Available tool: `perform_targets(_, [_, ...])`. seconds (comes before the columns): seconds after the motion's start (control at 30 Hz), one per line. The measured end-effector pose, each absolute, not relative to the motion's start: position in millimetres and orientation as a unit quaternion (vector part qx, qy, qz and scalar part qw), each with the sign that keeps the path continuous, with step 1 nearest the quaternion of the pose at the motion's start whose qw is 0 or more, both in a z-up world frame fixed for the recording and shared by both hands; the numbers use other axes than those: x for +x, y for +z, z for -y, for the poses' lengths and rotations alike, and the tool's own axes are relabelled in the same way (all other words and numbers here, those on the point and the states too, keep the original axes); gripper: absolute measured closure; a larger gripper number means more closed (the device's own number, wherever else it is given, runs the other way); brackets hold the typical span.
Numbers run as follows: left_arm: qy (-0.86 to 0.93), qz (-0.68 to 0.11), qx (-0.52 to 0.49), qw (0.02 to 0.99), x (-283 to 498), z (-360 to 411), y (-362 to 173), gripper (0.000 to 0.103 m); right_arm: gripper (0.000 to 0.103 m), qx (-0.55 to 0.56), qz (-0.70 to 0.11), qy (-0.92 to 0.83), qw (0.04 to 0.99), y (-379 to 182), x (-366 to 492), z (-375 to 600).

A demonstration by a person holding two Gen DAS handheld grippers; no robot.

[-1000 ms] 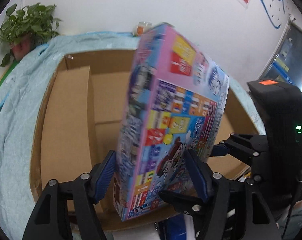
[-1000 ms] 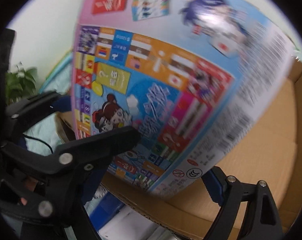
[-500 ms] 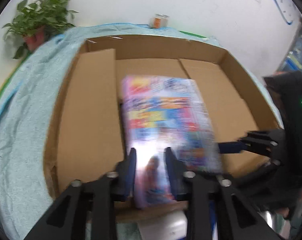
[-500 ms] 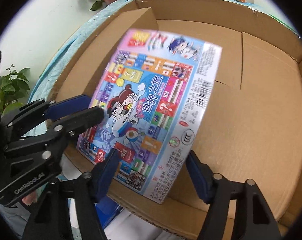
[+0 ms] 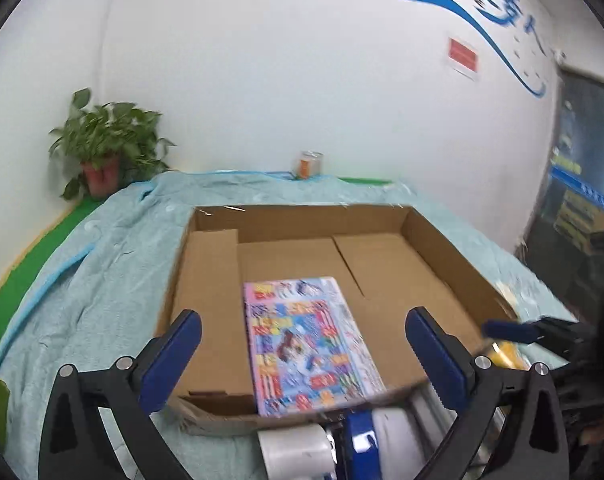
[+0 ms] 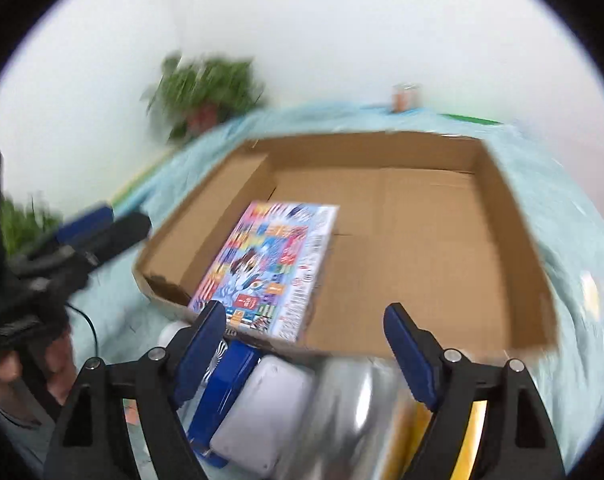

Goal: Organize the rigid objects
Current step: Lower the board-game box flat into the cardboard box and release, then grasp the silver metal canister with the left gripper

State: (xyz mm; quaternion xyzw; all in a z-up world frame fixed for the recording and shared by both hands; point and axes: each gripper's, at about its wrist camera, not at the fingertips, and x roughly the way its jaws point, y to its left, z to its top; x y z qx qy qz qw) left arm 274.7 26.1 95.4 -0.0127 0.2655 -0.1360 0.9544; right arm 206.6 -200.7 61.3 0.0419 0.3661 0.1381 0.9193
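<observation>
Game box (image 5: 306,340) flat in carton (image 5: 442,248) — print blurred

Bright, even light, motion blur — fisheye-warped edges

1. One cardboard box (image 5: 442,264).
2. One game box (image 5: 306,344) lying inside it.
3. Two grippers: left (image 5: 302,344), right (image 6: 306,344).
4. Two potted plants (image 5: 106,140) (image 6: 22,224).
5. One can (image 5: 311,164).
6. One blue cloth (image 5: 102,280).
</observation>
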Motion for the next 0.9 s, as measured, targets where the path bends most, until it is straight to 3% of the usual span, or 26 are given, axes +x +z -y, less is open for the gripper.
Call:
perform_targets(0.2, [-0.140,-0.288,-0.031,0.947,238,-10,76,0.000,0.021,0.072,-0.351,0.091,0.929,60,160,227])
perform_targets(0.43, [-0.173,-0.340,-0.068,0.922,205,-1,47,0.000,0.021,0.121,-0.379,0.167,0.902,43,130,225])
perform_targets(0.6, [-0.194,-0.339,-0.073,0.918,178,-6,60,0.000,0.021,0.130,-0.378,0.186,0.898,52,114,222])
perform_targets(0.73, [-0.246,-0.354,-0.131,0.893,174,-11,73,0.000,0.021,0.159,-0.420,0.185,0.874,42,107,229])
perform_targets(0.9, [-0.288,-0.414,-0.162,0.848,179,8,42,0.000,0.021,0.219,-0.488,0.164,0.829,8,120,236])
